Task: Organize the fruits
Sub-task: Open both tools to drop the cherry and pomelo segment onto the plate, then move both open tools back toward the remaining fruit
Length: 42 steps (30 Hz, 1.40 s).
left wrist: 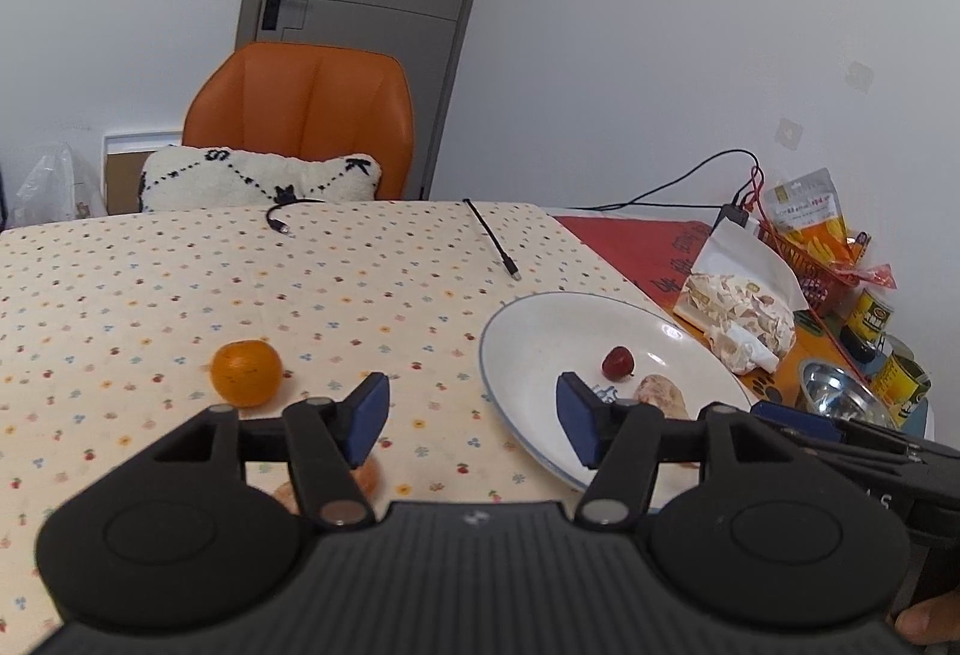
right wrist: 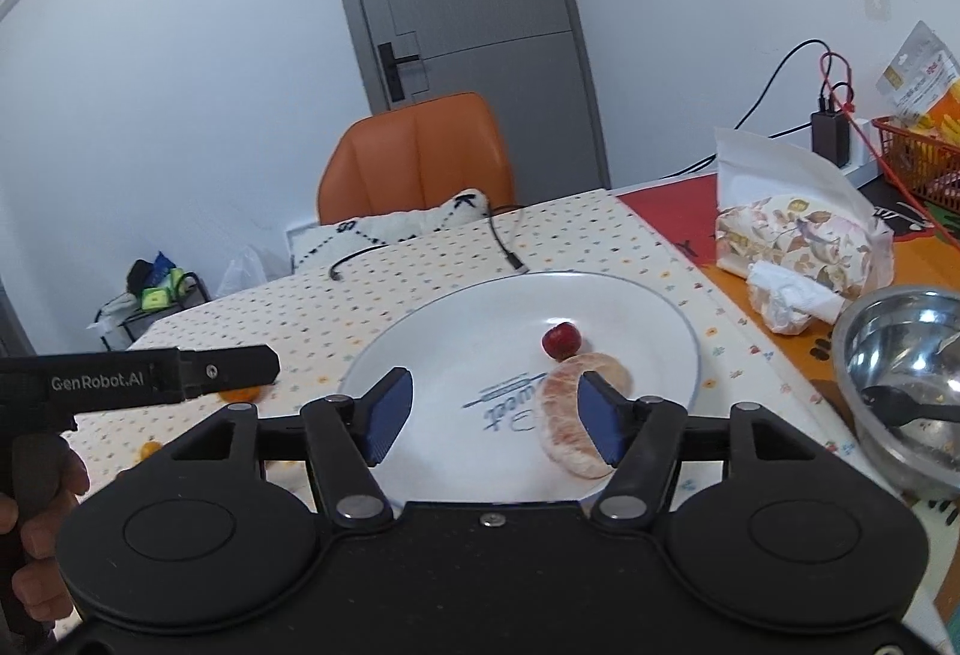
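Nearest the left camera, the left gripper (left wrist: 474, 418) hangs above the dotted tablecloth (left wrist: 180, 283) with its blue pads spread wide and nothing between them. Partly hidden under its left finger lies something orange (left wrist: 369, 478), perhaps another fruit or a piece of peel; too little shows to tell. Just beyond sits a whole mandarin (left wrist: 246, 373), alone on the cloth, well left of the white plate (left wrist: 540, 319).

The right gripper (right wrist: 495, 418) hovers over the near side of that plate, jaws likewise apart and holding nothing. A peeled grapefruit segment (right wrist: 564, 415) lies on the plate, its near end covered by the right pad. Touching its far end is a small red fruit (right wrist: 561, 340), possibly a cherry.

The mandarin looks light and round, with a yielding skin, so it would likely roll; a gentle pinch across its widest part seems best. The segment seems soft and easily squashed.

Farther off stand a steel bowl (right wrist: 900, 355), a tissue pack (right wrist: 798, 247) and an orange chair (left wrist: 300, 115).
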Available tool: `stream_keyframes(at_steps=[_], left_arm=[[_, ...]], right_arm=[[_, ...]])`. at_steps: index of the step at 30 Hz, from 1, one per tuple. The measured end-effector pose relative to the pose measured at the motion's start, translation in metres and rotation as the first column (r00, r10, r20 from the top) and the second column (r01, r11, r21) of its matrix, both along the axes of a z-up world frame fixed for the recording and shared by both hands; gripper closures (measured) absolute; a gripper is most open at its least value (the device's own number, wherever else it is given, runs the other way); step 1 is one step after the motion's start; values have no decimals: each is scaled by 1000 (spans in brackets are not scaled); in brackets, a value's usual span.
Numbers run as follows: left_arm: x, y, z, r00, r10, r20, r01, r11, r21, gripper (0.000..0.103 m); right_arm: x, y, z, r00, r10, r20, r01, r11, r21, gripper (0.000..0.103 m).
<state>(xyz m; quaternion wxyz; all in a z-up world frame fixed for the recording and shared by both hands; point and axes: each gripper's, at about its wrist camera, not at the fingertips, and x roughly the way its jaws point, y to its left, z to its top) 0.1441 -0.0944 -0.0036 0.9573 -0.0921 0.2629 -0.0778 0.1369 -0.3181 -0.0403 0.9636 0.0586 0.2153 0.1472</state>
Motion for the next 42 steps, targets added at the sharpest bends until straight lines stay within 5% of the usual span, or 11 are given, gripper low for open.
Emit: stream_keyframes(at_steps=[9, 16, 28, 32, 42], left_arm=[[-23, 28, 9, 998, 56, 28, -56, 998, -19, 43], [-41, 48, 11, 994, 98, 38, -97, 995, -22, 43], [-71, 74, 14, 989, 140, 52, -138, 989, -47, 43], [-83, 80, 17, 985, 159, 70, -154, 986, -69, 15], [-104, 90, 19, 978, 196, 77, -194, 981, -31, 5]], right_arm=[[-10, 13, 2, 999, 47, 4, -47, 999, 19, 33], [-20, 25, 4, 995, 93, 23, -93, 995, 19, 13], [-31, 46, 5, 987, 162, 25, -162, 987, 20, 3], [-36, 52, 4, 983, 182, 24, -182, 983, 13, 0], [-43, 63, 1, 974, 227, -3, -227, 974, 13, 0]])
